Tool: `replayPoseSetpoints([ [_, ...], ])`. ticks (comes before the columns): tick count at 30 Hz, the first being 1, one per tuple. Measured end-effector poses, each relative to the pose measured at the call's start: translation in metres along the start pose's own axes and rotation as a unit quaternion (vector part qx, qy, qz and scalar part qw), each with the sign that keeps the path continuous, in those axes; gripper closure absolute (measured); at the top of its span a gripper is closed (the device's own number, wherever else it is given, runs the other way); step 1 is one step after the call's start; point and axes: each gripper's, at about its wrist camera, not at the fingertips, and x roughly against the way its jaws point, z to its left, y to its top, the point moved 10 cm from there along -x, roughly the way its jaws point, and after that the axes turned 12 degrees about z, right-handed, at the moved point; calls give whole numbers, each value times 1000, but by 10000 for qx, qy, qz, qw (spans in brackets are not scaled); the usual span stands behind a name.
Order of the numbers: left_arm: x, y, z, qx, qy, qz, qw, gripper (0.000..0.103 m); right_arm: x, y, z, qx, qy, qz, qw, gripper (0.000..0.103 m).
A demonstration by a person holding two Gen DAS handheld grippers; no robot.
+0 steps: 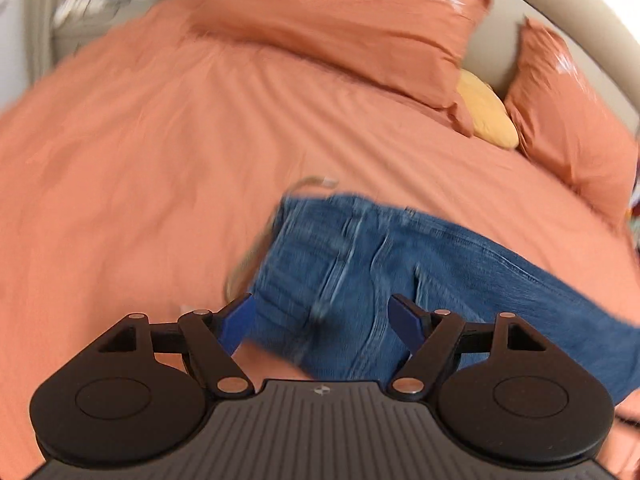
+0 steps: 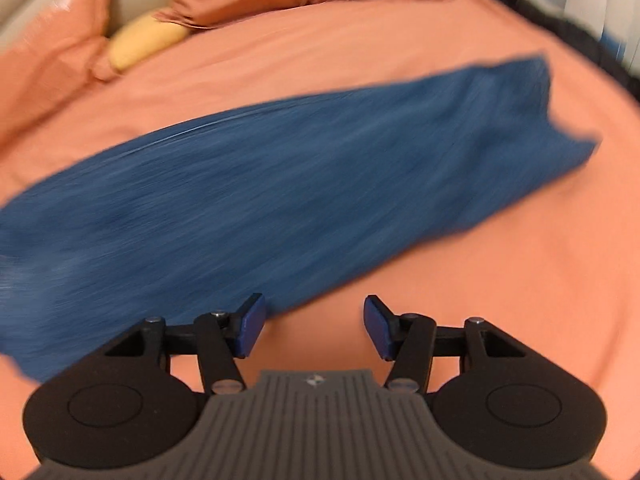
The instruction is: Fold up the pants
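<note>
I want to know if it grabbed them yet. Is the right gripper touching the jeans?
Apart. The right wrist view shows the right gripper open, with only bedspread between its jaws.

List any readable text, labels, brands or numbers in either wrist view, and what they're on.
None readable in either view.
Left gripper body: small pale emblem, a symbol only, no letters.
Right gripper body: same emblem, no letters.
Jeans: a pale tag shows at the waistband, too blurred to read.
Jeans legs in the right wrist view: motion-blurred, no print visible.
Orange pillows and duvet: plain, no text.
</note>
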Motion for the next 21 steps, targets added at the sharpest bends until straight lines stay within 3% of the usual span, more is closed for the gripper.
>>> replayPoseSetpoints([
  [3, -18, -24, 21, 657, -446, -9, 9968, 15, -5, -32, 36, -69, 421, -10, 9991, 52],
  [8, -65, -53, 38, 1656, -1128, 107, 9797, 15, -25, -73, 86, -356, 983, 131, 9944, 51],
  [14, -93, -38, 39, 2182, -1544, -303, 9631, 14, -36, -84, 124, -751, 1416, 41, 9871, 50],
  [17, -103, -20, 33, 1972, -1468, -439, 9683, 15, -38, -81, 143, -748, 1647, 3, 9835, 51],
  [21, -111, 8, 23, 1540, -1155, -378, 9806, 35, -35, -89, 184, 216, 1428, -127, 9894, 52],
])
